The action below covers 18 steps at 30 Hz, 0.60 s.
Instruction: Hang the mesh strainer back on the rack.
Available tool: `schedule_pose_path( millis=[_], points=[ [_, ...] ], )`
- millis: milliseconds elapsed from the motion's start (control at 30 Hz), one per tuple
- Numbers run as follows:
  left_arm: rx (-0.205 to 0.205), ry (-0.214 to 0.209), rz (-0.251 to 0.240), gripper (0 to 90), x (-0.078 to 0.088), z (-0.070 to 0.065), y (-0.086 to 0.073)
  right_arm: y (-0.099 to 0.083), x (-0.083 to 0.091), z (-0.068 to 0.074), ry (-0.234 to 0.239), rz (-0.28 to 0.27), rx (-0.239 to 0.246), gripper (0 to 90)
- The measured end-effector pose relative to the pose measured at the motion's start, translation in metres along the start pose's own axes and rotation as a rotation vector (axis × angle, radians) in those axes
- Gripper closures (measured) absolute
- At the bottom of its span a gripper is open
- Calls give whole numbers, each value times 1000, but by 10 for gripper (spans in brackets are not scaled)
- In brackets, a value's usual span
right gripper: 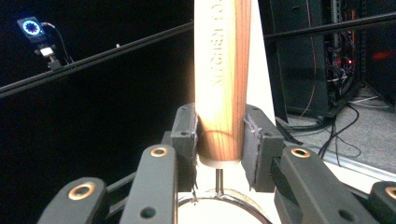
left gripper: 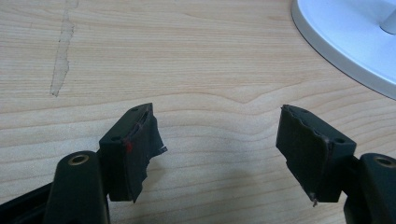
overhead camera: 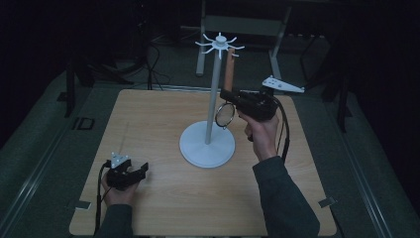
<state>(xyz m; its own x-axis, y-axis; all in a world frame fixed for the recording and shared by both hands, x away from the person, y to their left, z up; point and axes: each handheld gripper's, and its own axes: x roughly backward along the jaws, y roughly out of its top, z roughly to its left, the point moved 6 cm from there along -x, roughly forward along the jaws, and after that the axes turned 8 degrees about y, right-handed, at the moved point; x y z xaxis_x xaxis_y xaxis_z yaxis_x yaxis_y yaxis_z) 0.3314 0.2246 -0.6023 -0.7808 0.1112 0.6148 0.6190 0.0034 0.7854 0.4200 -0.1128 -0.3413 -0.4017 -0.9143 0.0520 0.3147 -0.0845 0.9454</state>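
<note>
My right tongs (overhead camera: pixel 229 94) are raised beside the upper part of the stand's pole (overhead camera: pixel 213 94), jaws closed on the wooden handle (right gripper: pixel 222 79) of a small strainer (overhead camera: pixel 225 114). In the right gripper view the two pads press the handle from either side near its lower end, where a thin metal stem runs down to the strainer's round wire rim. The handle stands nearly upright, its top reaching up to one of the white hooks (overhead camera: pixel 234 55) that spread from the head of the stand; whether it hangs on the hook I cannot tell. The strainer's round bowl sits just below the tongs, close beside the pole and above the round white base (overhead camera: pixel 207 145).

My left tongs (overhead camera: pixel 140 171) rest low over the wooden table (overhead camera: pixel 163 198), near its front left corner, well apart from the stand. In the left gripper view the jaws stand wide open, nothing between them, bare wood beneath and the edge of the base at upper right.
</note>
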Motion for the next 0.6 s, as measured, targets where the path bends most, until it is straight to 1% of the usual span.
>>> schedule_pose_path(
  millis=[133, 233, 433, 500, 600],
  points=[
    [0, 0, 0, 290, 0, 0, 0, -2, -1, -2, -14, 14, -3, 676],
    [1, 0, 0, 290, 0, 0, 0, -2, -1, -2, -14, 10, -9, 662],
    [1, 0, 0, 290, 0, 0, 0, -2, 6, -4, -37, -5, 0, 563],
    [-1, 0, 0, 290, 0, 0, 0, -2, 8, -5, -51, -10, 1, 534],
    [0, 1, 0, 290, 0, 0, 0, -3, 12, -7, -92, -4, 16, 497]
  ],
)
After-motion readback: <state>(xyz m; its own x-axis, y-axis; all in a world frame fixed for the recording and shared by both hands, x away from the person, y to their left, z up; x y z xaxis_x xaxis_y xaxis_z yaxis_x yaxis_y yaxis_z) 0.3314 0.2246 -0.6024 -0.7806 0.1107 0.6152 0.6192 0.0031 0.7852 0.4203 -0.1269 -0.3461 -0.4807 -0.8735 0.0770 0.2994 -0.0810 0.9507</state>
